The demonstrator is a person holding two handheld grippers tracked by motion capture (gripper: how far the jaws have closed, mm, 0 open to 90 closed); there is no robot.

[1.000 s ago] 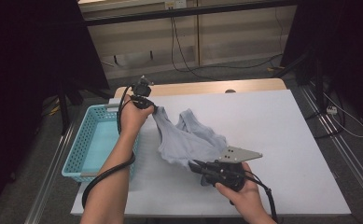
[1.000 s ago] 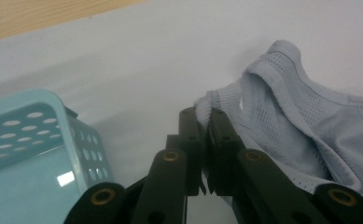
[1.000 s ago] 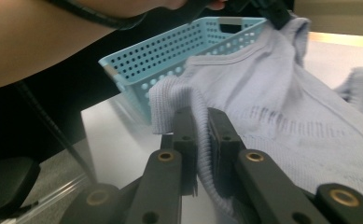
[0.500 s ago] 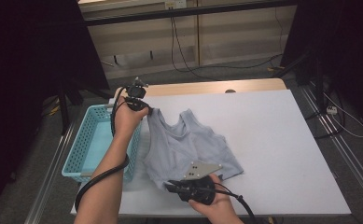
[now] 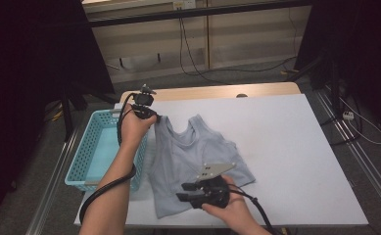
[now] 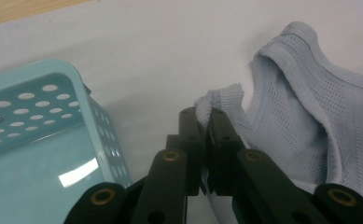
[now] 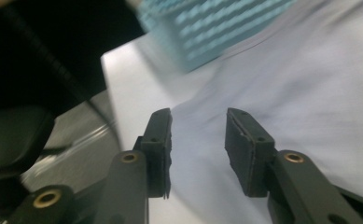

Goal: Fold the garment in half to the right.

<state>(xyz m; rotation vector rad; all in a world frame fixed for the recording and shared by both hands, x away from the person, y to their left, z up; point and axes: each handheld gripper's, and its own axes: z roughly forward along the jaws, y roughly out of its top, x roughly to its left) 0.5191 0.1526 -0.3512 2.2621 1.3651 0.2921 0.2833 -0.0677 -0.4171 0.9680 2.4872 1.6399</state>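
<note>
A pale blue-grey tank top (image 5: 193,152) lies spread on the white table (image 5: 296,147), neck toward the far side. My left gripper (image 5: 154,115) is at its far-left shoulder strap. In the left gripper view the jaws (image 6: 205,114) are shut on the bunched strap end, and the rest of the tank top (image 6: 305,116) lies to the right. My right gripper (image 5: 185,192) hovers low over the near hem. Its jaws (image 7: 198,128) have just been opening and stand apart. The tank top (image 7: 300,88) lies flat beneath them, unpinched.
A turquoise perforated basket (image 5: 78,159) stands at the table's left edge, close to my left forearm; its rim (image 6: 44,74) is beside the left jaws, and it blurs past at top (image 7: 216,28). Bare white table stretches to the right. Cables trail from both grippers.
My right gripper carried the hem left along the near edge, flattening the tank top, then opened off the cloth. The left gripper stayed at the strap.
</note>
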